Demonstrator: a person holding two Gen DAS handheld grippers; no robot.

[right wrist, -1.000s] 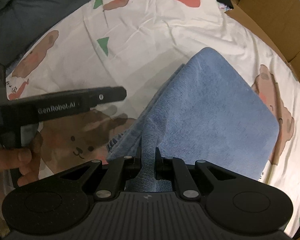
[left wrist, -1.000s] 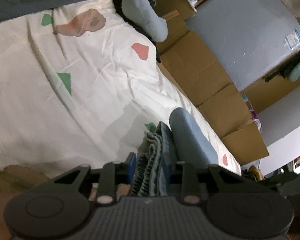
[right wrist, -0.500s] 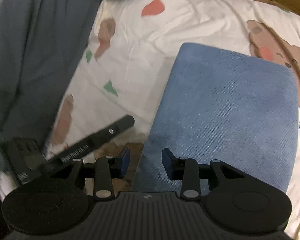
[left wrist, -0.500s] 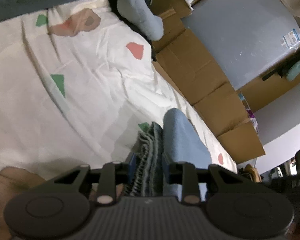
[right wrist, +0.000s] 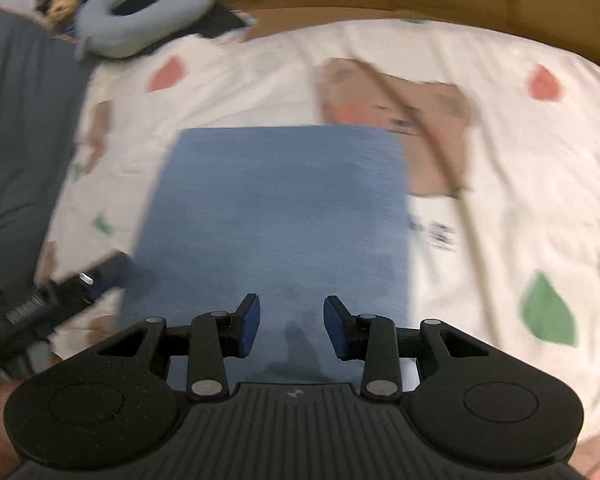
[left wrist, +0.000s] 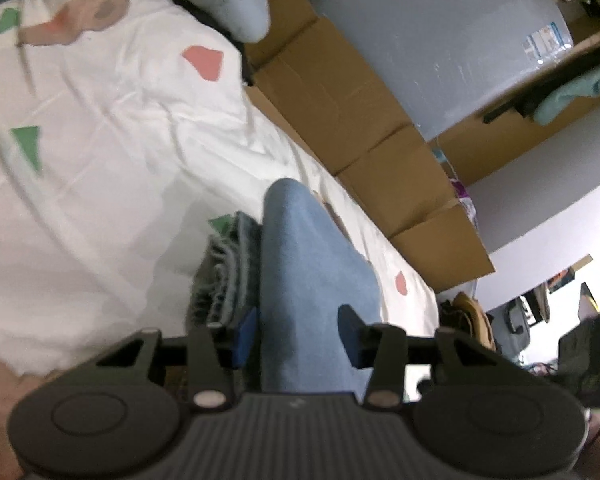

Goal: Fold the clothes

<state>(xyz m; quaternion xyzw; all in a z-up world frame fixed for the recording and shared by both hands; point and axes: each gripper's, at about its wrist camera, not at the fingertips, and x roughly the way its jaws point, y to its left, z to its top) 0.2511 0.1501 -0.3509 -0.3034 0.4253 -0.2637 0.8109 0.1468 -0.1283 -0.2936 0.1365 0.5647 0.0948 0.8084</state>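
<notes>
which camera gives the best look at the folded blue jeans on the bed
The right wrist view: the folded blue jeans lie there as a whole flat rectangle on the sheet. The left wrist view shows only their side, the stacked layers edge-on.

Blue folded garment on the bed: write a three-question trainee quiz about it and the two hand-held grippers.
1. True or false: the right hand-held gripper is clamped on the blue folded garment.
2. Multiple choice: the garment lies on A) cardboard, B) a white printed bedsheet, C) bare floor.
3. Short answer: in the left wrist view, what stands between the open fingers of the left hand-held gripper?

Key:
1. False; its fingers are spread, gripping nothing.
2. B.
3. The blue folded garment's edge.
</notes>
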